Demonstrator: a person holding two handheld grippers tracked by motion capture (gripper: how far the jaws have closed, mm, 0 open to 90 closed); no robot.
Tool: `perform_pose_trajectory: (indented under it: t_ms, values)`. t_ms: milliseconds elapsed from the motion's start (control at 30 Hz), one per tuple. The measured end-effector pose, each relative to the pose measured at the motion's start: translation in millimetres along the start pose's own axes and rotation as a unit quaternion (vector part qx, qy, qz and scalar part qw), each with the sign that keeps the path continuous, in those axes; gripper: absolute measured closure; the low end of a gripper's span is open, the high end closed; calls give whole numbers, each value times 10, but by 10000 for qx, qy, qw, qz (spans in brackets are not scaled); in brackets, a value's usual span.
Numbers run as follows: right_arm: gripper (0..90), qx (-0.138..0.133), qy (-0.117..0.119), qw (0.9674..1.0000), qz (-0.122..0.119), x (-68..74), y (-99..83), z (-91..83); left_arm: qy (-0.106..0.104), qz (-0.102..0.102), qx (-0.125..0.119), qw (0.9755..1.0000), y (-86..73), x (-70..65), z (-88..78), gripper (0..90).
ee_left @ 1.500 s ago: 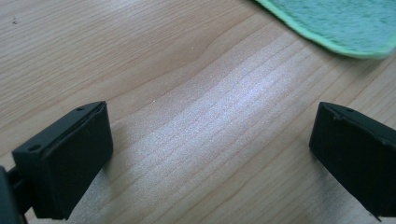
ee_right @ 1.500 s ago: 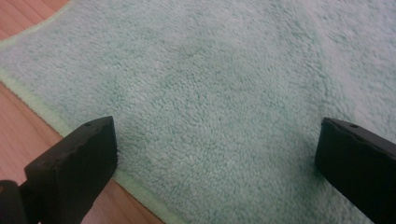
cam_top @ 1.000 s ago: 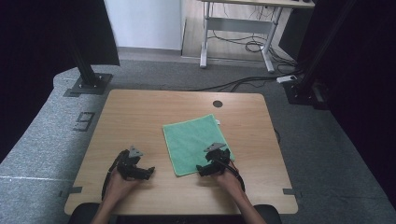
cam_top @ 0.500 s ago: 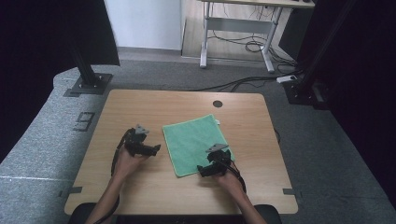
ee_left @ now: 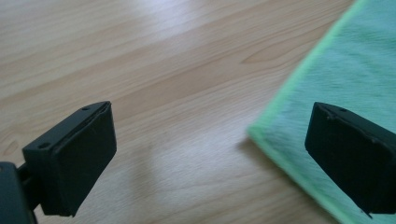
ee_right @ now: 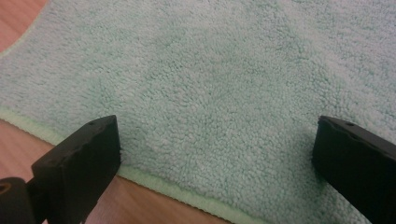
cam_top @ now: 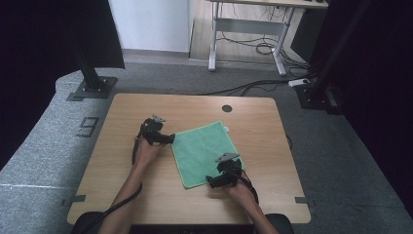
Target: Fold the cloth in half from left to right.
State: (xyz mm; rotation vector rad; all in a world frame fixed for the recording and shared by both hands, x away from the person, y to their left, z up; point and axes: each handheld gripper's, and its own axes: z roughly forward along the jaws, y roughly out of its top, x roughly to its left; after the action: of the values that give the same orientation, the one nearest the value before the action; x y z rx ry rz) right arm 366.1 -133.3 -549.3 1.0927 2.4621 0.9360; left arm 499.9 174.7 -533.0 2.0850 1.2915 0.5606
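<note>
Fingers (ee_left: 70,158) of the left gripper (cam_top: 157,132) are standing wide apart, straddling the corner of the green cloth (cam_top: 207,152): one finger is hanging over bare wood, the other over the cloth's pale hem, which suits a pinch on that corner. Fingers (ee_right: 79,168) of the right gripper (cam_top: 223,177) are spread just as wide and are holding nothing; they are sitting low over the pile just inside the near edge of the cloth (ee_right: 224,93), so a closing pinch would gather the hem there. With one gripper at the cloth's 9 o'clock corner and the other at its 5 o'clock edge, the person appears to be setting up a two-handed lift or fold, though that is only a reading of the pose.

Lying flat and slightly turned, the cloth is resting a little toward 3 o'clock of the middle of the counter (cam_top: 122,185). This counter is light wood grain with rounded corners and a dark cable hole (cam_top: 227,108) near 12 o'clock. Grey carpet is surrounding it, two black stands are rising at 10 and 2 o'clock, and a white-legged desk with loose cables is standing beyond at 12 o'clock.
</note>
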Motion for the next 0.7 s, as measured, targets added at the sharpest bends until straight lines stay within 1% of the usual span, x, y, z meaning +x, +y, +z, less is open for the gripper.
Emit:
perform_pose_trajectory:
  t_ms: [100,167,200,267,300,367,400,467,500,533,600,633,700]
  values:
    - [13,0,23,10000,-9,17,-27,-23,44,-65,65,9999,-53,40,36,23]
    - [13,8,18,10000,-15,29,-33,-30,66,-48,84,9999,-78,42,61,23]
    - [13,21,24,10000,-31,33,-33,-32,96,-3,106,9999,-95,35,83,22]
    - [13,39,46,10000,-59,51,-37,-39,38,-13,85,10000,-111,37,98,16]
    - [13,36,54,10000,-53,61,-42,-44,37,-37,86,9999,-111,37,99,15]
    - [13,22,68,10000,-66,72,-55,-52,74,-13,42,10000,-108,21,90,7]
    - [13,21,73,9999,-75,74,-58,-54,44,3,-17,10000,-104,6,76,8]
    - [13,27,90,9999,-96,79,-65,-62,-96,-16,-15,10000,-92,-22,70,11]
    - [13,21,91,9999,-90,82,-68,-63,-107,3,1,9999,-88,-39,77,11]
    - [13,18,91,9999,-92,82,-70,-64,-119,78,49,9999,-83,-63,88,11]
    - [13,25,101,9999,-101,84,-72,-67,-87,162,102,9998,-88,-83,108,13]
    - [13,20,100,9999,-111,84,-74,-68,-108,131,113,9998,-92,-73,108,12]
    - [13,6,108,9999,-128,80,-79,-70,-155,3,126,9998,-102,-51,111,11]
